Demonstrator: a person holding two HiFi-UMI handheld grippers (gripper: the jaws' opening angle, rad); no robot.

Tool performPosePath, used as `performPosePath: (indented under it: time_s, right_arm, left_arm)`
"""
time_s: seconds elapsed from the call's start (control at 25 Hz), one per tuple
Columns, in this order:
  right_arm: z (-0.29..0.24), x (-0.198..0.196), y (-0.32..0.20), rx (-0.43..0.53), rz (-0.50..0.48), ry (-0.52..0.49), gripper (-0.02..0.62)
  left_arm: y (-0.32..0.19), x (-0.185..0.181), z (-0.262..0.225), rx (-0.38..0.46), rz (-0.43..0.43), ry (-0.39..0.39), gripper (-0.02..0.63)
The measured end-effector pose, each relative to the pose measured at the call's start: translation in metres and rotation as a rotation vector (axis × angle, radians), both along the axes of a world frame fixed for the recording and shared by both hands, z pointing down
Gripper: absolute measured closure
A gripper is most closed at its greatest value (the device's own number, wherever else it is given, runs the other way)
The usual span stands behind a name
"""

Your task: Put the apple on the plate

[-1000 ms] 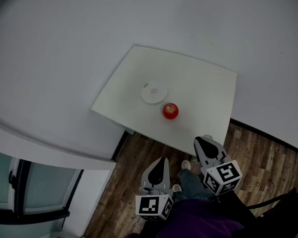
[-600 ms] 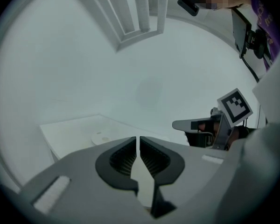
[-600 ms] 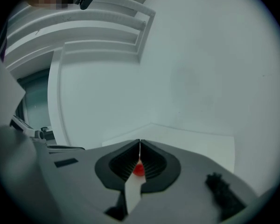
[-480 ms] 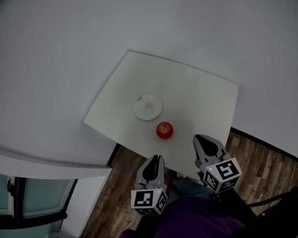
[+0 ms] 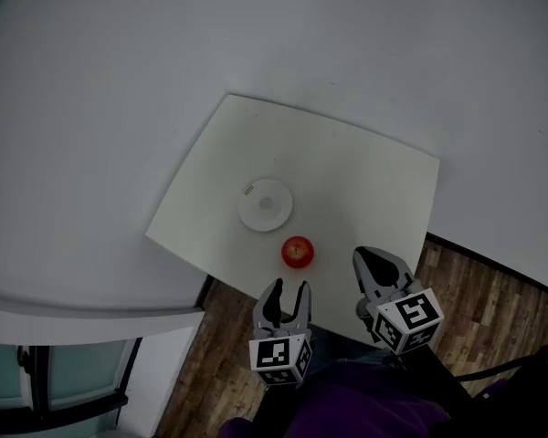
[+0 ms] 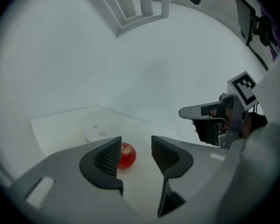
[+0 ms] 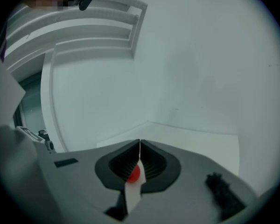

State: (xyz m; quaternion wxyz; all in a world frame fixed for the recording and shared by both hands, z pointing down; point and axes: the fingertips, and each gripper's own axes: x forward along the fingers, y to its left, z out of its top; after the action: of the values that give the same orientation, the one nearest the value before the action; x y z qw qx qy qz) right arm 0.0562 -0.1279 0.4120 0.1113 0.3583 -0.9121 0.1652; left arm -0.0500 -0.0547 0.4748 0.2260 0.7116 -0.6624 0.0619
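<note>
A red apple (image 5: 297, 252) sits on the white table (image 5: 365, 181) near its front edge. Just beyond it to the left lies a small white plate (image 5: 266, 204) with nothing on it. My left gripper (image 5: 288, 292) hovers at the table edge right before the apple, its jaws opening with nothing between them. In the left gripper view the apple (image 6: 128, 155) lies a little beyond the left gripper (image 6: 136, 154), partly behind the left pad, and the plate (image 6: 101, 133) shows farther back. My right gripper (image 5: 373, 263) is shut to the apple's right. In the right gripper view the right gripper (image 7: 139, 146) is shut, and the apple (image 7: 133, 173) shows through the gap below its tips.
Dark wooden floor (image 5: 493, 299) runs beneath the table's front edge. A glazed door or window frame (image 5: 55, 381) stands at the lower left. White walls surround the table. The person's purple garment (image 5: 365, 409) fills the bottom of the head view.
Both grippers have come forward to the table's front edge, the left one close to the apple. The left jaws, shut before, now stand apart.
</note>
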Motion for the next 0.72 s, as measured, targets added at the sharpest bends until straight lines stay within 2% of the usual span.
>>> performPosePath:
  time_s: [0.12, 0.4, 0.64, 0.72]
  right_arm:
    - [0.001, -0.002, -0.008, -0.005, 0.018, 0.007, 0.583]
    - [0.000, -0.011, -0.023, -0.007, 0.040, 0.028, 0.583]
    - [0.007, -0.018, -0.031, -0.020, 0.060, 0.049, 0.583]
    - [0.007, -0.020, -0.032, -0.016, 0.065, 0.056, 0.583]
  left_arm:
    - [-0.012, 0.000, 0.011, -0.021, 0.041, -0.034, 0.388]
    - [-0.036, -0.007, 0.037, -0.053, 0.086, -0.037, 0.264]
    - [-0.054, -0.013, 0.061, -0.081, 0.140, -0.091, 0.199]
    - [-0.057, -0.009, 0.073, -0.093, 0.177, -0.087, 0.183]
